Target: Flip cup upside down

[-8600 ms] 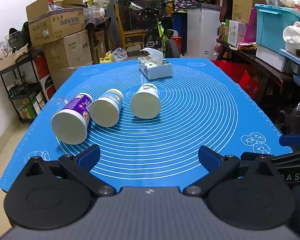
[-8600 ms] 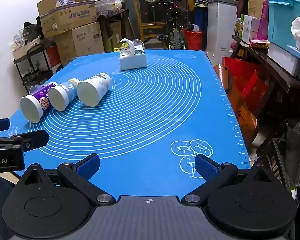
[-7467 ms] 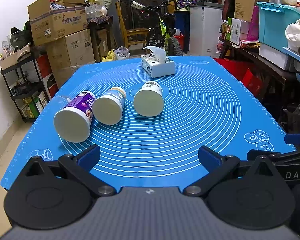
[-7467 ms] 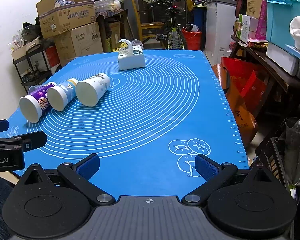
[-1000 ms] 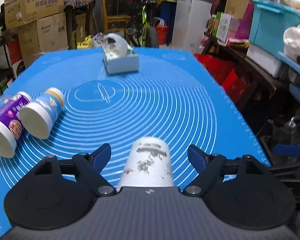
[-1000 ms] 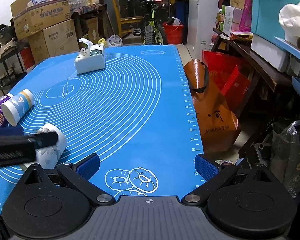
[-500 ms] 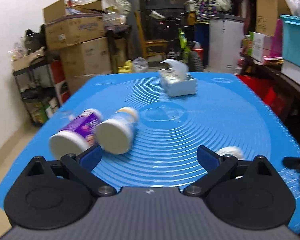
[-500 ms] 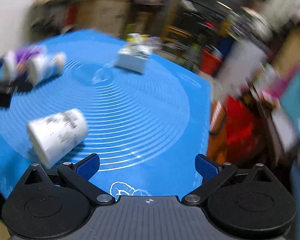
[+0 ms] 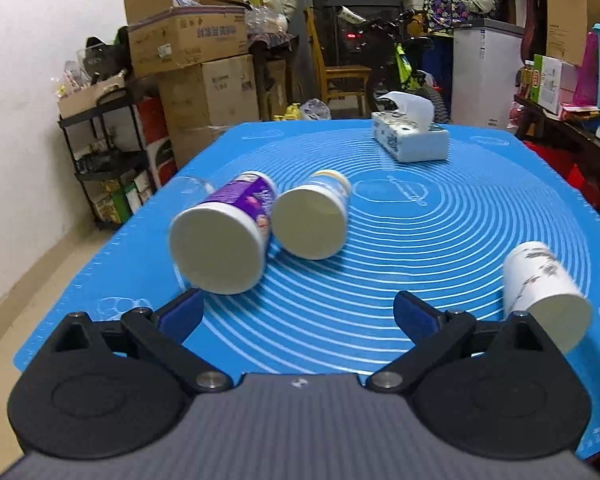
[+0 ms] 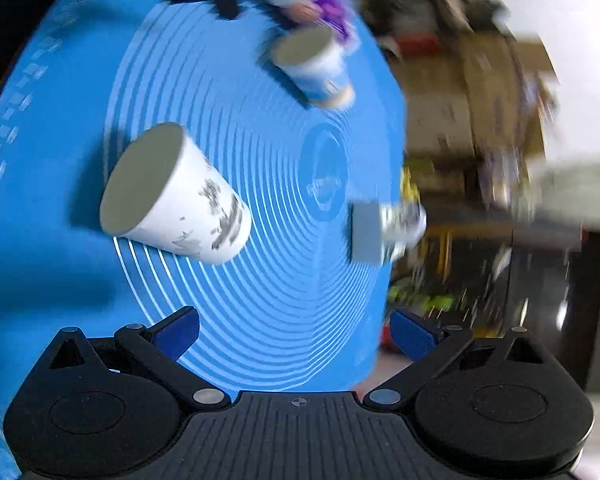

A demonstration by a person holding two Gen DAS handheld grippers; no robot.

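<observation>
A white cup with grey print lies on its side on the blue mat, mouth toward me, at the right of the left wrist view. In the rolled, blurred right wrist view it lies ahead of the left finger. A purple cup and a blue-white cup lie side by side on the left; both also show in the right wrist view. My left gripper is open and empty, just before the purple cup. My right gripper is open and empty, rolled sideways over the mat.
A tissue box stands at the mat's far end, also seen blurred in the right wrist view. Cardboard boxes and a black shelf stand left of the table. A bicycle, a chair and a white cabinet stand behind.
The white cup, earlier between my left fingers, now lies free on the mat at the right. My left gripper has swung toward the two left cups. My right gripper has rolled sideways.
</observation>
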